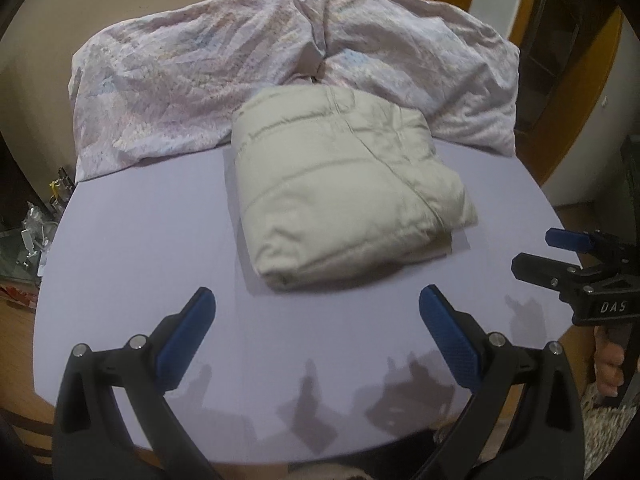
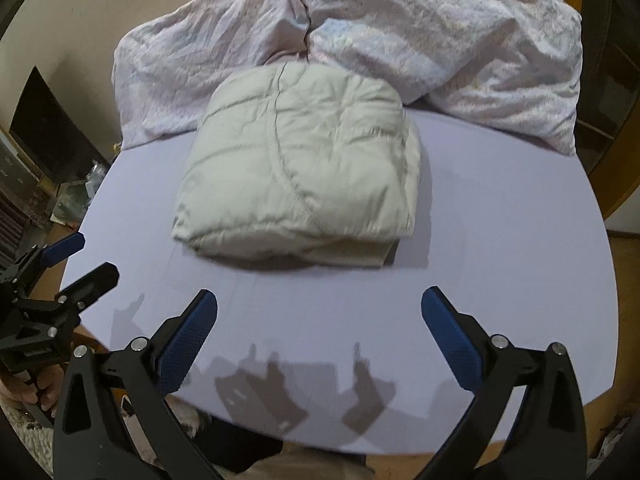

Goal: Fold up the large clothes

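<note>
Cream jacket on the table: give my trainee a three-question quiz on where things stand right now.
1. True or false: the cream jacket lies folded into a compact bundle on the table.
2. What touches the jacket's far edge? A) a book B) the pink patterned blanket C) a shoe
3. Fill in: the left tool and right tool are both ____, with nothing between their blue pads.

Key: 1 true; 2 B; 3 open.
</note>
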